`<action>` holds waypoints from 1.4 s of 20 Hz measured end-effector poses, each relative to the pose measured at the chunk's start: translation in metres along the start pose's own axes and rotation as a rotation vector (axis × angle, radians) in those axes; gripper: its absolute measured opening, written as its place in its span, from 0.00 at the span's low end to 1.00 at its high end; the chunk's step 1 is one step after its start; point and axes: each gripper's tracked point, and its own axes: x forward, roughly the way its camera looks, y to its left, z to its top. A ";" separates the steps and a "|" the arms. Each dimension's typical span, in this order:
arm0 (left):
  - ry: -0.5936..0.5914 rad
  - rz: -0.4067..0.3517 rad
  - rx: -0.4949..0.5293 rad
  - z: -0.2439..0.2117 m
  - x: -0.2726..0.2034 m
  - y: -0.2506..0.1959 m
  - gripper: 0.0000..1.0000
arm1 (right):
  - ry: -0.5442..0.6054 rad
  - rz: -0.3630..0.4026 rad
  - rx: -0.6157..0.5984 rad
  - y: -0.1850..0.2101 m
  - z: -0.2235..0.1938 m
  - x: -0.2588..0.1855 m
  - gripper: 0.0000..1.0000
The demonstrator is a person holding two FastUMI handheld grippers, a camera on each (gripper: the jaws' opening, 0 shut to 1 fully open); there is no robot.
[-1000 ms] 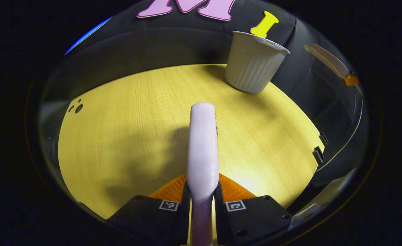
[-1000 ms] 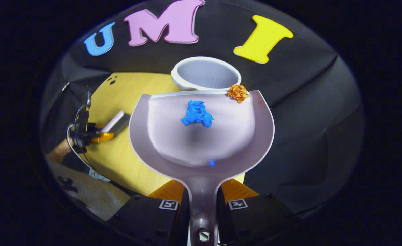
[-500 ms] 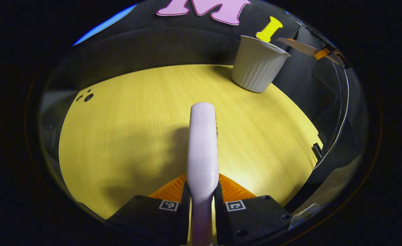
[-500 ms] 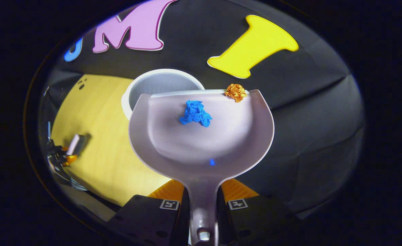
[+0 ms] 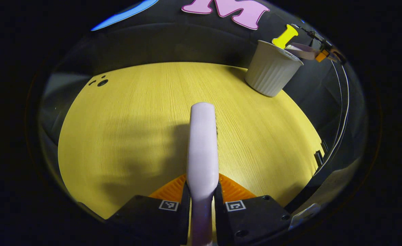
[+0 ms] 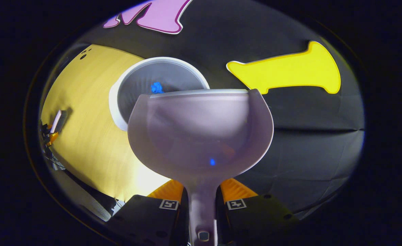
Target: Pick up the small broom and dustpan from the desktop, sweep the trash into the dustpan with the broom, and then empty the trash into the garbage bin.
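In your right gripper view, the dustpan [image 6: 201, 133] sits in front of the garbage bin [image 6: 119, 112], its front edge over the bin's rim. A scrap of paper [image 6: 157, 87] lies in the bin. In your left gripper view, the bin [image 5: 272, 70] stands on the desktop [image 5: 129, 126], far right, behind the broom [image 5: 202, 150].

booth | black cloth wall [image 5: 173, 41] — bare yellow wood-grain desktop [image 5: 136, 119]

Left gripper view looks low across the yellow table [image 5: 126, 136]; right gripper view looks down nearer the shared bin [image 6: 132, 85].
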 end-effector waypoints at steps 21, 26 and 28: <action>0.014 0.111 0.047 0.014 -0.010 -0.003 0.35 | -0.366 0.294 0.149 0.144 -0.069 -0.071 0.36; 0.018 0.151 0.064 0.017 -0.014 0.006 0.35 | -0.343 0.388 0.143 0.229 -0.099 -0.054 0.36; 0.027 0.161 0.057 0.015 -0.014 0.010 0.35 | -0.320 0.438 0.137 0.267 -0.111 -0.039 0.39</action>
